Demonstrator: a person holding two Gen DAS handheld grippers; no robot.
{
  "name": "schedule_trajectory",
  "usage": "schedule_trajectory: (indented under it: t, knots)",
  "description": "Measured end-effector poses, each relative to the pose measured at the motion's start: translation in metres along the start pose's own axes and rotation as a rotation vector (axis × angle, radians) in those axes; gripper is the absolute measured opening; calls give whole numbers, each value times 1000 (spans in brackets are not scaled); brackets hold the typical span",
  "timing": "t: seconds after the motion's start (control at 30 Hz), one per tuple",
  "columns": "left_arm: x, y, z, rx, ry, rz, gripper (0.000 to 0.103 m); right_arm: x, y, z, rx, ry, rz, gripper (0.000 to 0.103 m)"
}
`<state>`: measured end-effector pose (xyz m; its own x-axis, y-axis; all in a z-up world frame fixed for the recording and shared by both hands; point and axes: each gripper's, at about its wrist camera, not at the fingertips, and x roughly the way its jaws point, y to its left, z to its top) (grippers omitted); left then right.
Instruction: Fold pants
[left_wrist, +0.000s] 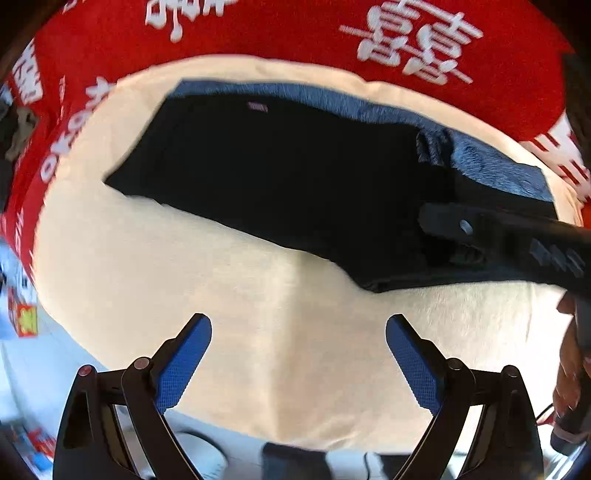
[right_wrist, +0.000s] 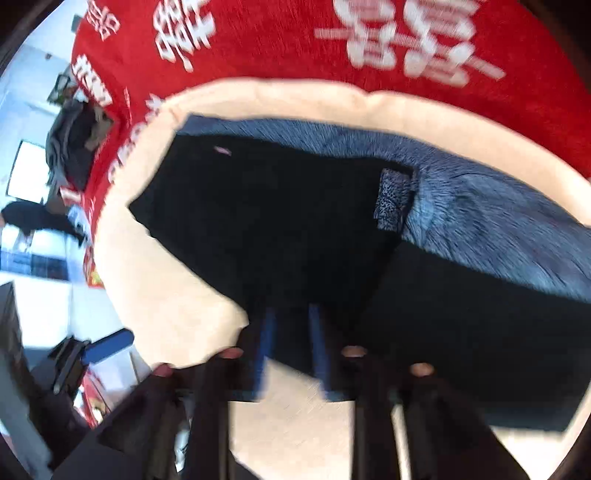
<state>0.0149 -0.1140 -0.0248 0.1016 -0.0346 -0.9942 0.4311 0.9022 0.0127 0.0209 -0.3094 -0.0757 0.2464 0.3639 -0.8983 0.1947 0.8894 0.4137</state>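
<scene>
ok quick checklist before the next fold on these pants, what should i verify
1. Right gripper has a hold on the pants: ok, its fingers are closed on the near edge of the dark fabric.
2. Left gripper free for the next grasp: ok, fingers spread wide, nothing between them.
3. Left gripper close to the pants: not ok, it is over bare cream cloth, short of the fabric.
4. Pants lying flat: cannot tell, the black fabric hides wrinkles.
5. Fleecy blue lining tucked in: not ok, it shows along the far edge.
6. Pants within the cream cloth: ok.
</scene>
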Motion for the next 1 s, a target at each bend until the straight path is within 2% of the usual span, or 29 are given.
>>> schedule_trajectory:
  t: [0.03, 0.07, 0.17, 0.3, 0.37, 0.47, 0.53, 0.63, 0.77, 1.0]
  knots:
    - [-8, 5, -1, 25, -10, 2, 96, -9, 6, -6, 4, -7, -19, 71]
    - [-16, 9, -1, 51, -17, 3, 96, -18, 11, -14, 12, -6, -33, 76]
    - [-34, 25, -4, 71, -22, -7, 96, -38, 22, -37, 61, 21, -56, 76]
    - [-48, 46, -12, 48, 0, -40, 97, -60, 18, -61, 202, 62, -86, 80]
    - [-55, 55, -18, 32, 18, -75, 102, -72, 16, -72, 257, 67, -92, 85]
    - [-62, 60, -24, 52, 28, -94, 102, -84, 31, -81, 244, 59, -137, 94]
    - [-67, 59, -30, 80, 36, -77, 102, -90, 43, -85, 219, 68, -154, 101]
    - [-75, 61, -36, 95, 39, -43, 102, -93, 56, -86, 215, 101, -158, 102]
    - [-83, 66, -37, 74, 44, -36, 102, -92, 67, -83, 222, 140, -179, 102]
    - [-99, 75, -29, 30, 7, -27, 102, -104, 81, -67, 193, 127, -184, 102]
